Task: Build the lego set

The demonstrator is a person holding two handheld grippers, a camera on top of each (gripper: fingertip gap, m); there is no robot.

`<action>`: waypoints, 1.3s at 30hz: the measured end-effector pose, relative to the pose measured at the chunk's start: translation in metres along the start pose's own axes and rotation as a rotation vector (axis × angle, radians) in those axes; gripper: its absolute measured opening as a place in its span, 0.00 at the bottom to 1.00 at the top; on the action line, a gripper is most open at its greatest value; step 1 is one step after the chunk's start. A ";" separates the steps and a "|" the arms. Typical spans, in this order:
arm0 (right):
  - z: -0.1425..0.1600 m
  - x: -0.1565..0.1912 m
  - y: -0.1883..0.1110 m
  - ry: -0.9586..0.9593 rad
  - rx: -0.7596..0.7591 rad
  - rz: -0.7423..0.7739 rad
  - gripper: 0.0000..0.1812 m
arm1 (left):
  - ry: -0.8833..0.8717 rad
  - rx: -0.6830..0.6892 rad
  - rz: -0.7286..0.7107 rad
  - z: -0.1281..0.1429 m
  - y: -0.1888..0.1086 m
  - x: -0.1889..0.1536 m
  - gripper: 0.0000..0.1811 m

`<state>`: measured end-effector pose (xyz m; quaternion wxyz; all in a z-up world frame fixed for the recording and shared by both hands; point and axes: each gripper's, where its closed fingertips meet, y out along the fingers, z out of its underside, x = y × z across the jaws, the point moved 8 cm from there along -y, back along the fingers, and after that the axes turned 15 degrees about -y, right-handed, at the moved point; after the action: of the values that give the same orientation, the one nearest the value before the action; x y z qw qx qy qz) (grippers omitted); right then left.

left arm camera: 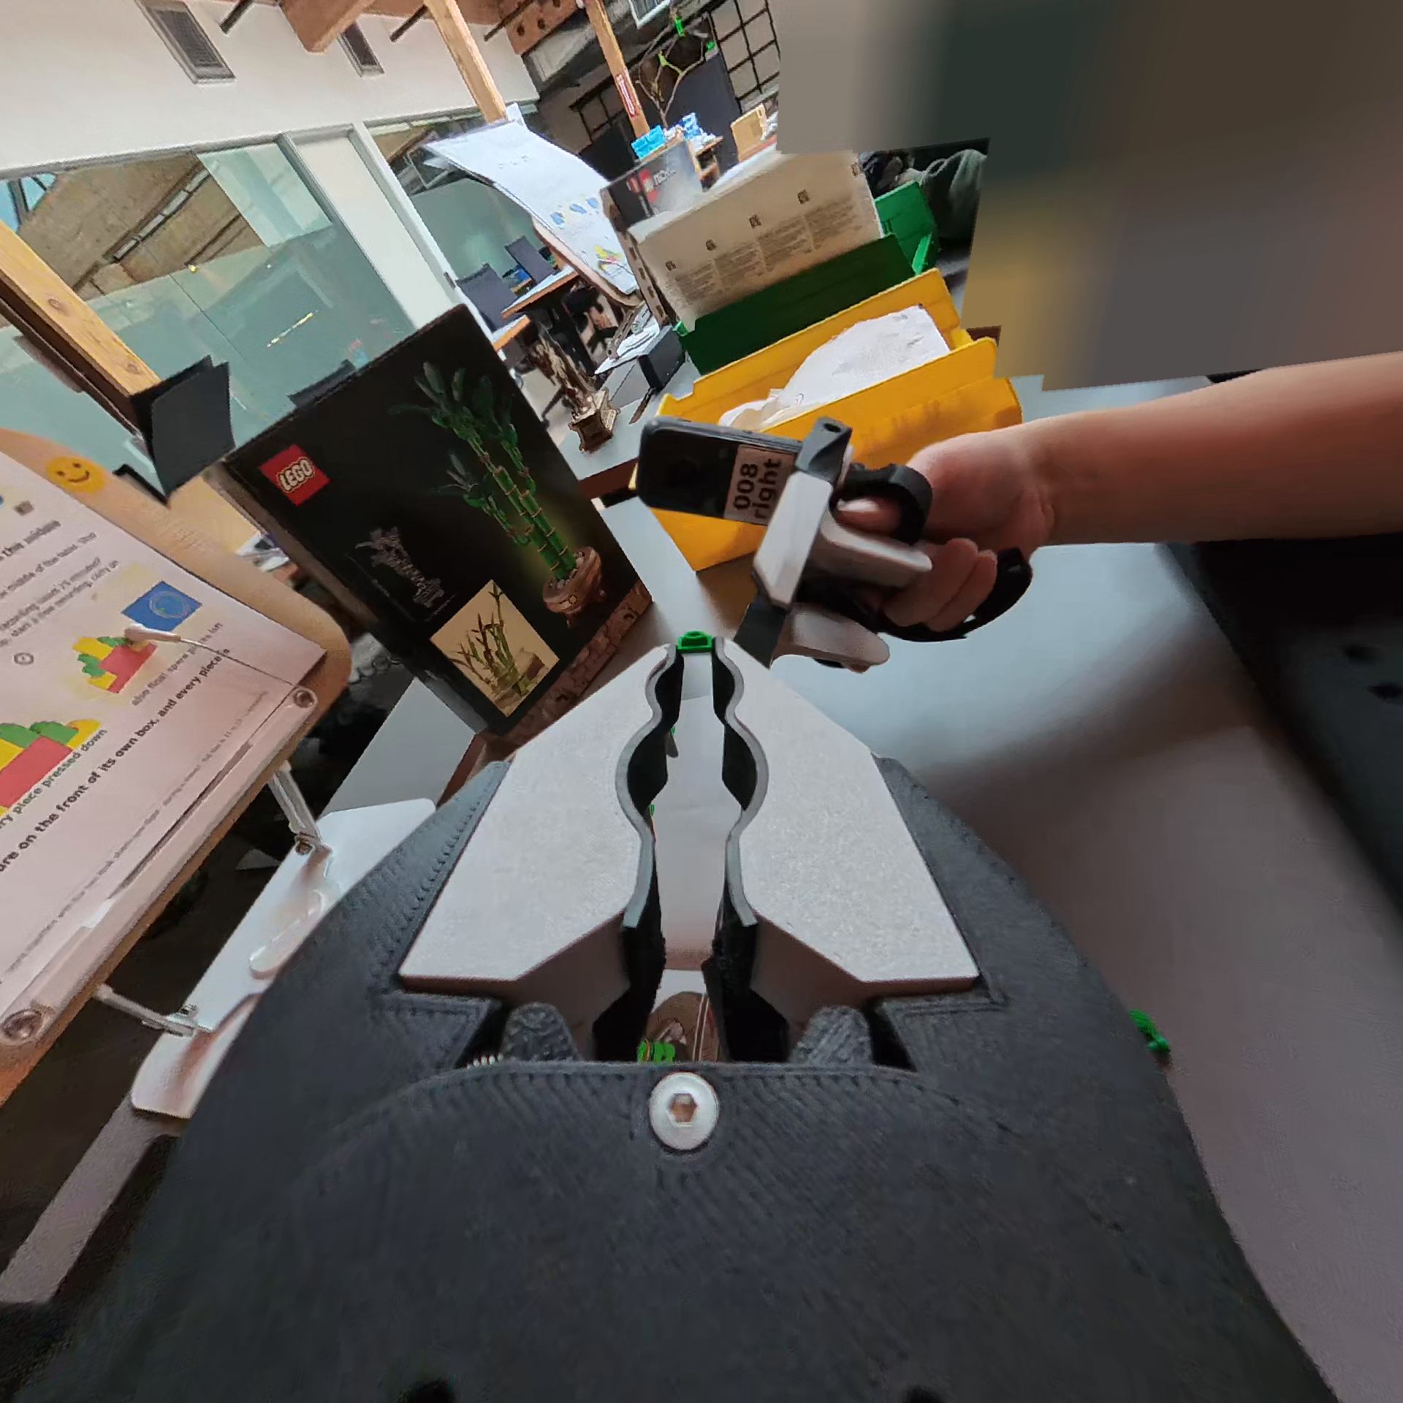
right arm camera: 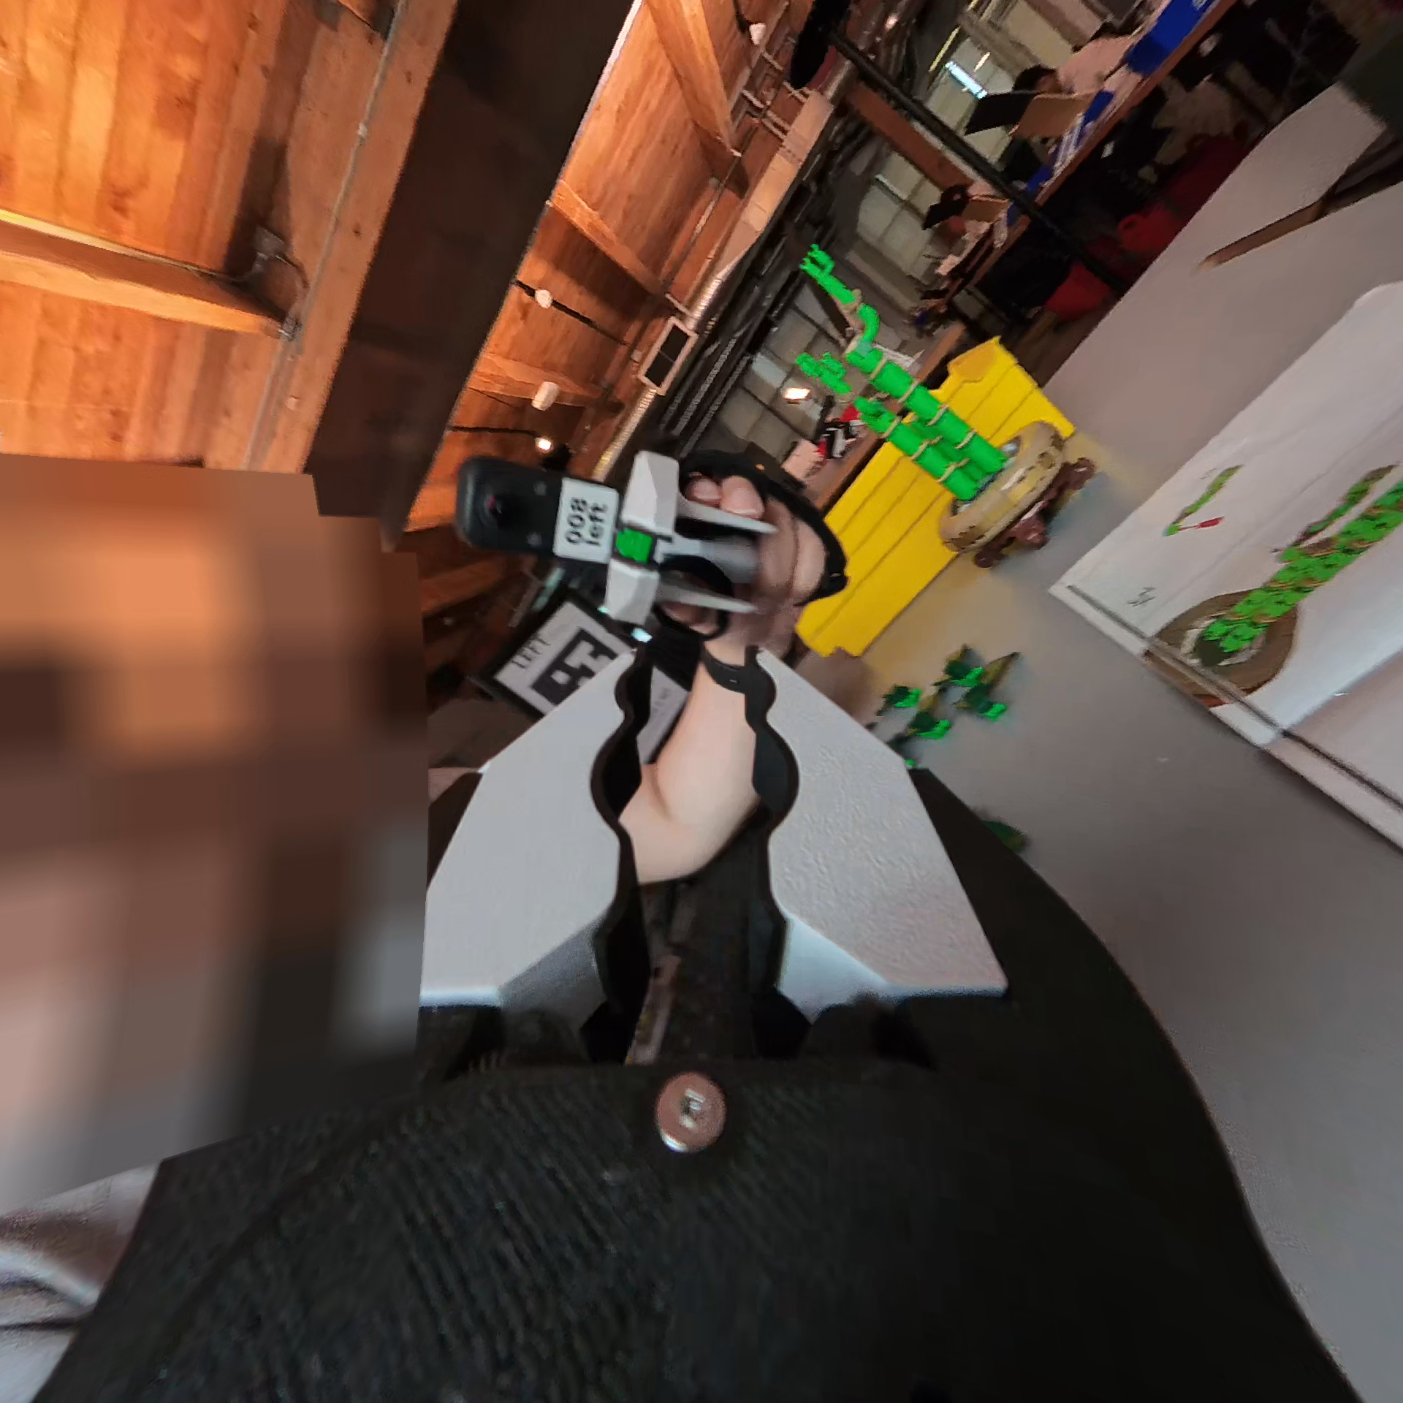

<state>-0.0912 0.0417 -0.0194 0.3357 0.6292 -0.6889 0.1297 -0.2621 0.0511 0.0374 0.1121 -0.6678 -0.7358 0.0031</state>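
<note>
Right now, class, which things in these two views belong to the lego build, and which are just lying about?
Part of the build:
- small green piece pinched in the left hand-held gripper
- right hand-held gripper
- half-built green bamboo model
- loose green pieces on the table
- open instruction booklet
- set's box

Lying about:
- yellow bins
- green bin
- instruction sheet on a stand

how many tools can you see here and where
2. The left tool is raised over the table, pinching a small green piece at its tips. The right tool is just to its right, held in a hand, open and empty. None seems hidden.
</note>
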 end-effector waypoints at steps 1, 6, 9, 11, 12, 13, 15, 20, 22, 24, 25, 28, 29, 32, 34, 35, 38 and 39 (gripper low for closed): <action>0.000 -0.001 0.000 -0.069 0.026 0.041 0.13 | -0.030 -0.007 0.003 -0.002 -0.006 0.005 0.03; 0.025 0.012 0.021 -0.547 0.356 0.091 0.22 | -0.180 -0.100 0.008 -0.020 -0.042 0.028 0.03; 0.056 0.020 0.034 -0.755 0.608 0.035 0.21 | -0.244 -0.172 0.027 -0.030 -0.063 0.037 0.03; 0.076 0.017 0.038 -0.825 0.757 0.027 0.18 | -0.267 -0.207 0.039 -0.034 -0.072 0.039 0.03; 0.084 0.014 0.040 -0.827 0.826 0.035 0.16 | -0.275 -0.219 0.042 -0.036 -0.075 0.040 0.03; 0.091 0.011 0.041 -0.813 0.886 0.038 0.14 | -0.280 -0.227 0.044 -0.037 -0.077 0.041 0.03; 0.101 0.009 0.045 -0.794 0.966 0.032 0.12 | -0.281 -0.229 0.046 -0.038 -0.078 0.040 0.03; 0.109 0.005 0.049 -0.827 1.015 0.058 0.12 | -0.260 -0.200 0.051 -0.039 -0.074 0.037 0.03; 0.111 0.004 0.050 -0.838 1.023 0.071 0.13 | -0.258 -0.194 0.054 -0.039 -0.073 0.036 0.03; 0.114 0.003 0.051 -0.845 1.042 0.079 0.14 | -0.258 -0.193 0.055 -0.038 -0.072 0.036 0.03; 0.116 0.004 0.051 -0.842 1.054 0.079 0.13 | -0.257 -0.193 0.054 -0.038 -0.072 0.036 0.03; 0.120 0.005 0.052 -0.847 1.095 0.080 0.13 | -0.249 -0.202 0.051 -0.039 -0.074 0.036 0.03; 0.121 0.006 0.053 -0.858 1.101 0.076 0.13 | -0.247 -0.203 0.049 -0.040 -0.074 0.036 0.03; 0.125 0.006 0.054 -0.909 1.139 0.086 0.13 | -0.240 -0.206 0.044 -0.041 -0.076 0.036 0.03; 0.126 0.004 0.054 -0.916 1.145 0.092 0.13 | -0.239 -0.208 0.043 -0.041 -0.077 0.036 0.03; 0.126 0.003 0.054 -0.911 1.146 0.097 0.13 | -0.239 -0.209 0.044 -0.042 -0.077 0.036 0.03; 0.124 0.001 0.053 -0.904 1.135 0.110 0.13 | -0.236 -0.206 0.044 -0.042 -0.077 0.036 0.03; 0.123 0.000 0.053 -0.905 1.131 0.119 0.13 | -0.234 -0.206 0.044 -0.042 -0.077 0.036 0.03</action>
<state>-0.1782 -0.0229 -0.0980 -0.3665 0.6601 -0.6208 0.2110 -0.3336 0.0718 0.0960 -0.0435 -0.6867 -0.7255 0.0080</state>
